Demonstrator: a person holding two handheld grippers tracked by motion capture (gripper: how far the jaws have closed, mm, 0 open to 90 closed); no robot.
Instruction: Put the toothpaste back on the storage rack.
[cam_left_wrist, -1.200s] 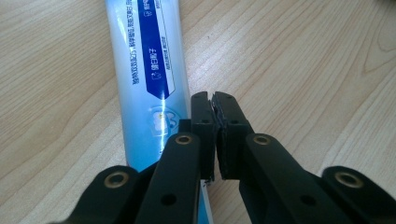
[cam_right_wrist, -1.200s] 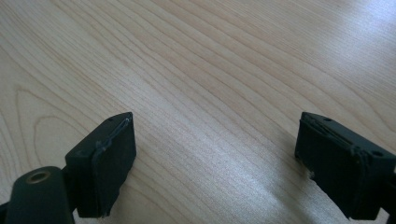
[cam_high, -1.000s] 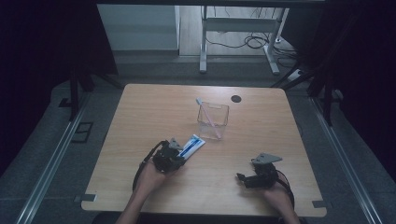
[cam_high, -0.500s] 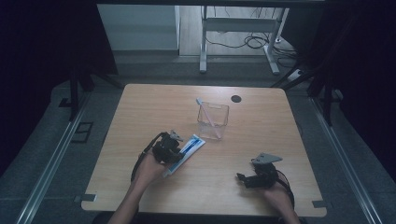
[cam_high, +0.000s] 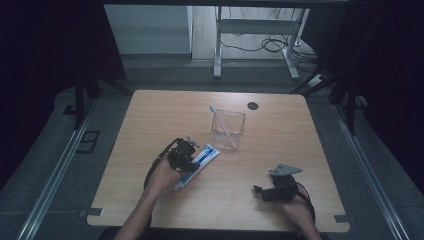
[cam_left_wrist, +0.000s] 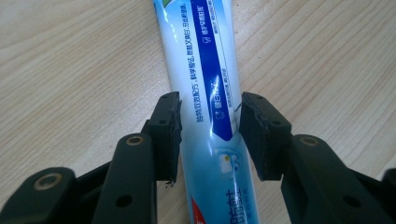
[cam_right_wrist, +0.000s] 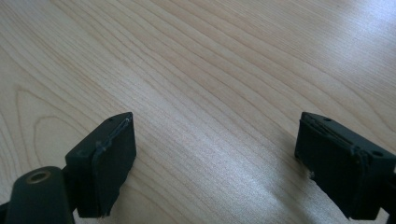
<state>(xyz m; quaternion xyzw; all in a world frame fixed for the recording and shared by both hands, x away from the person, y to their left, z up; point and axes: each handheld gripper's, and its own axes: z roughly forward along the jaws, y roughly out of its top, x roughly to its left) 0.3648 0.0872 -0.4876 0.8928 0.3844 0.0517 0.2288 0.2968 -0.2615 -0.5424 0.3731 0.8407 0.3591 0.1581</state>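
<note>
A white and blue toothpaste tube (cam_high: 200, 161) lies slanted on the wooden table (cam_high: 150, 125), left of centre. My left gripper (cam_high: 189, 158) straddles the tube's middle. In the left gripper view the tube (cam_left_wrist: 205, 56) runs up between the two jaws, and both pads press its sides, so my left gripper (cam_left_wrist: 210, 135) is shut on it. My right gripper (cam_high: 258, 191) rests low near the front right, jaws pointing left. In the right gripper view my right gripper (cam_right_wrist: 215, 158) stands wide open over bare wood.
A clear square container (cam_high: 228, 131) stands just past the tube, with a toothbrush (cam_high: 220, 120) leaning in it, head sticking out at the far left. A small black disc (cam_high: 253, 105) lies near the far edge. Table legs and cables are on the floor beyond.
My left hand and gripper shifted slightly forward over the tube, and more of the tube's near end now shows beside the hand. The right gripper has stayed still.
</note>
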